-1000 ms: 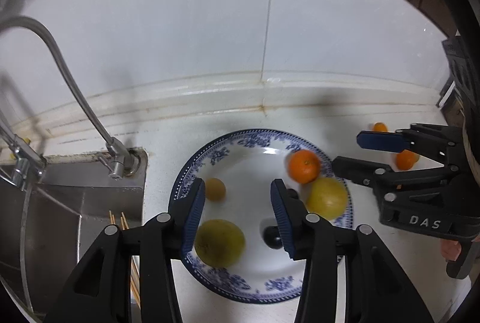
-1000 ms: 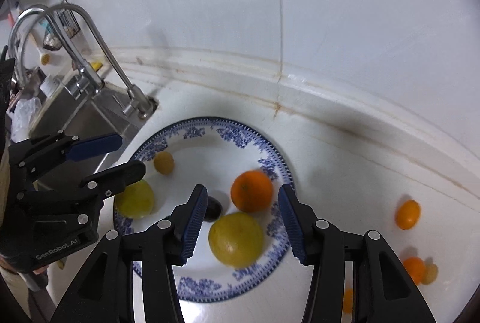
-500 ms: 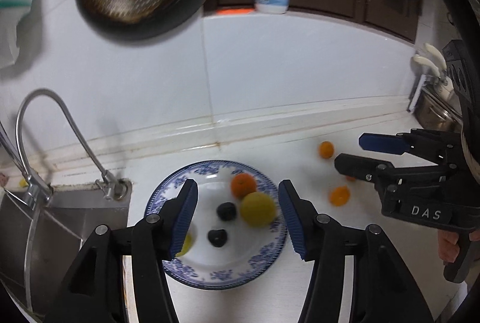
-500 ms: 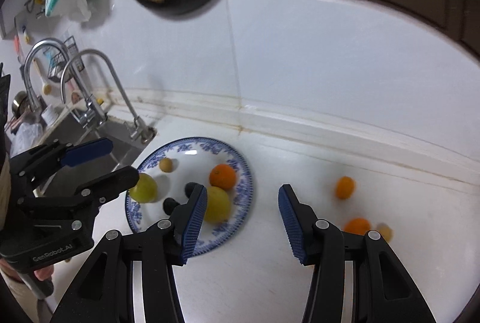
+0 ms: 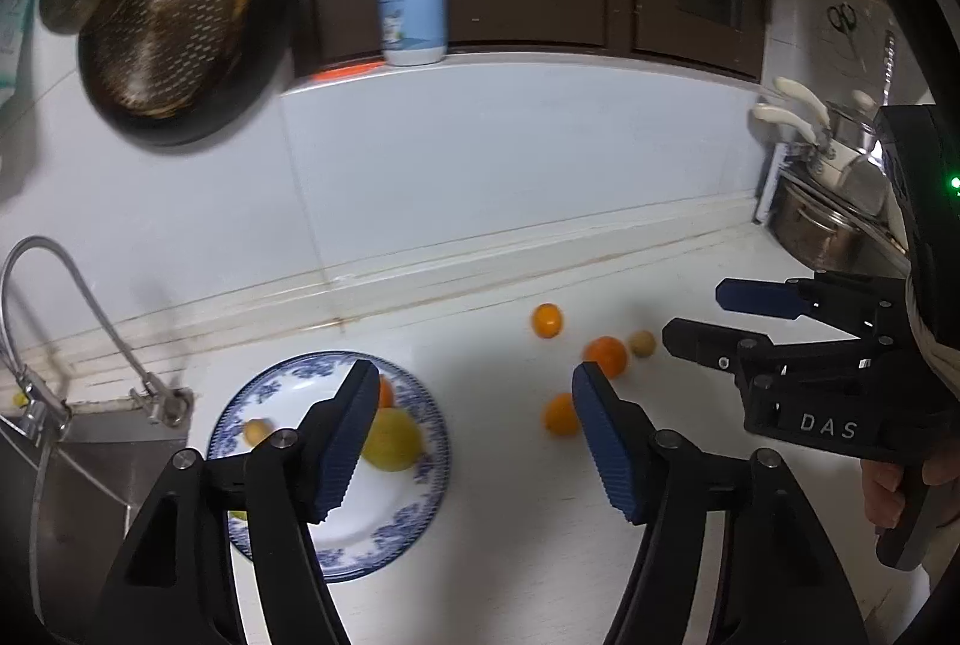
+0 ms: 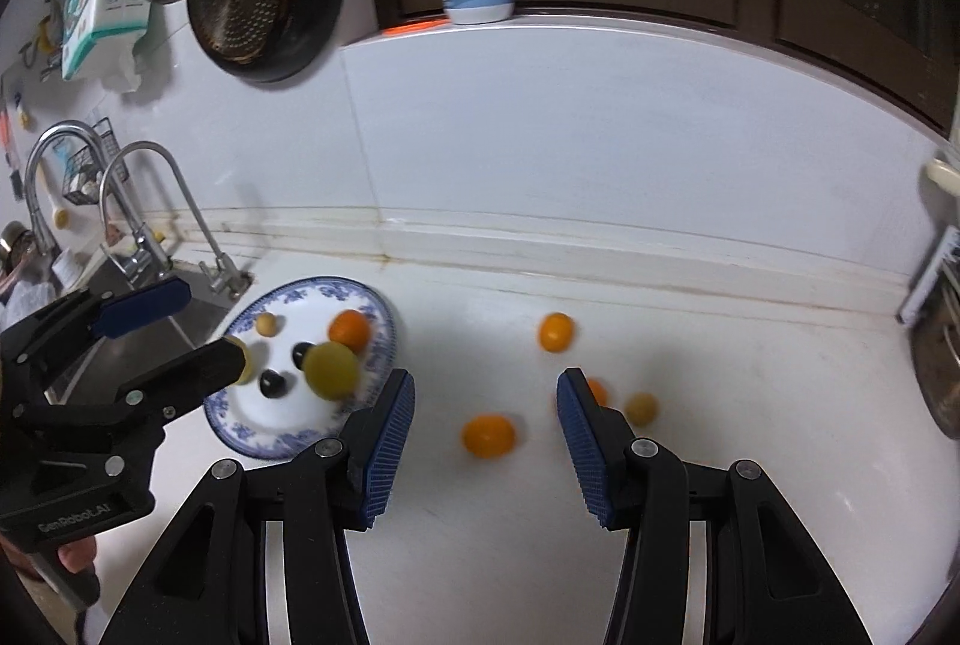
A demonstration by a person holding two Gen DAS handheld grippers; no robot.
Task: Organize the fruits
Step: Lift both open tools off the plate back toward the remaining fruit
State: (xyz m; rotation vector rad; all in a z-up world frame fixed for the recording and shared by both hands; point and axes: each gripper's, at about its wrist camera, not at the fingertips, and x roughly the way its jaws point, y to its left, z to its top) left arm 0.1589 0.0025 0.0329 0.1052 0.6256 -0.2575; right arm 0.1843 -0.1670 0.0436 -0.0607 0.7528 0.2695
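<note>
Hovering with jaws just widened and empty, the left gripper [image 5: 468,432] and right gripper [image 6: 483,450] face loose oranges [image 6: 489,435] at the plate's [image 6: 240,429] three o'clock, probably light, firm, roll-prone, best pinched across the middle.

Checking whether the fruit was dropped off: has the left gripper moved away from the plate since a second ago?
Yes. The left gripper has pulled back and up from the plate, jaws opening and empty.

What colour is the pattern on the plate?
Blue on white, around the plate's rim; clearest in the right wrist view.
</note>
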